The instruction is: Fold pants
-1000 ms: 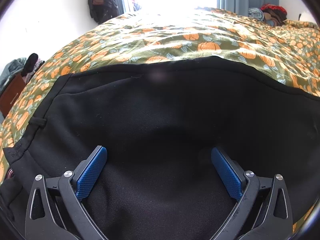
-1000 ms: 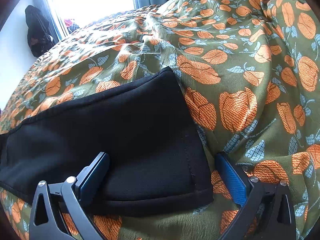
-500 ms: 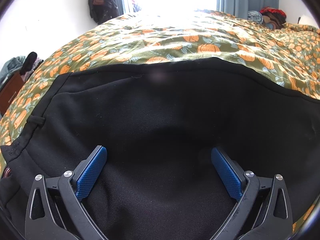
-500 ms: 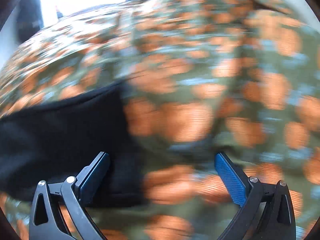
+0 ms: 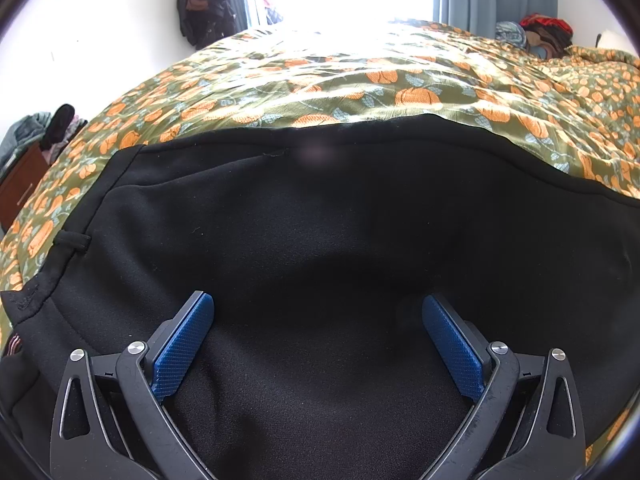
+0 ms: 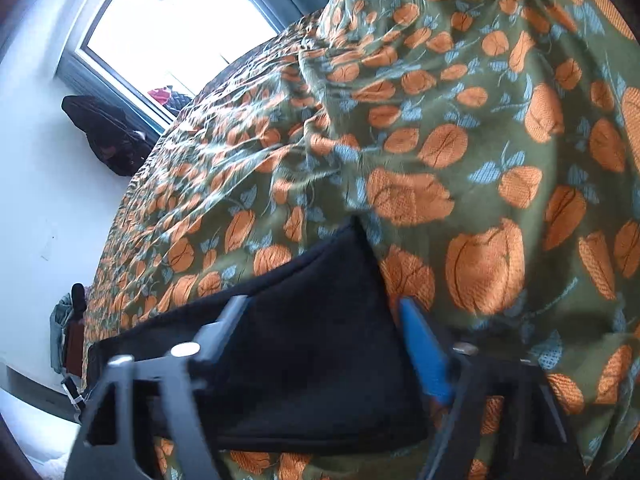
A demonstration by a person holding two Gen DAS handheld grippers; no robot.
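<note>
Going left to right. The left gripper (image 5: pixel 316 344) hung over the waist end of the black pants (image 5: pixel 320 240), jaws spread wide with nothing pinched between the blue pads (image 5: pixel 180 348). The pants filled the lower two thirds of that frame, laid flat on the flowered bedspread (image 5: pixel 360 80), with a belt loop (image 5: pixel 72 240) at the left edge.

In the right wrist view the right gripper (image 6: pixel 320 340) sat at the leg hem, bottom centre of the frame. Its jaws were closing, with the hem end of the pants (image 6: pixel 312 320) between them, but I couldn't see the pads actually pressing yet, and the shot was blurry.

My take on doing this step well: get both layers of the hem fully inside the pads before lifting, and don't snag the bedspread underneath. Keep the left end pinned or flat so the fold lands square.

No brand, label or writing was readable anywhere.
</note>
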